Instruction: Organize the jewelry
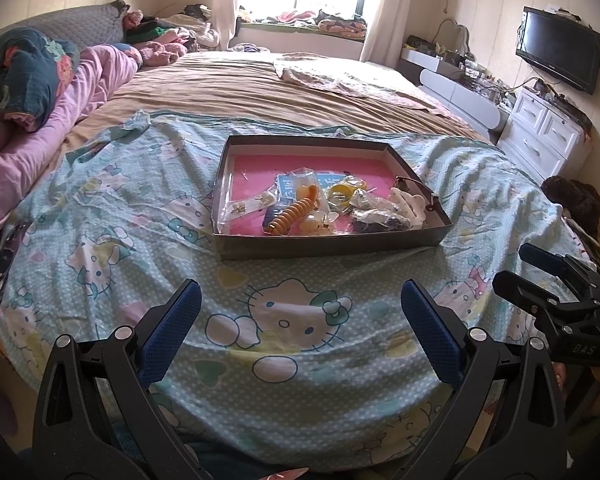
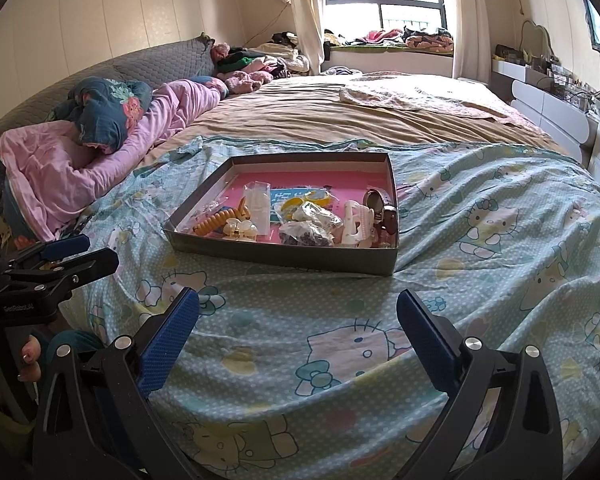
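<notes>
Jewelry (image 1: pixel 324 204) lies heaped in a tray (image 1: pixel 332 242) on the bed (image 1: pixel 140 240). Both grippers, left (image 1: pixel 300 308) and right (image 2: pixel 298 312), hover near it, jaws apart and empty.

The left claw (image 1: pixel 300 320) is hovering with its blue-padded fingers (image 1: pixel 172 328) spread wide, gripping nothing. The right claw (image 2: pixel 298 326) is hanging level just beside it on the right, jaws likewise parted and empty. Both are pointing toward the far side, with fingertips apart from everything.

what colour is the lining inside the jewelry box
Pink, under the jewelry in the box; clearest in the left wrist view.
</notes>
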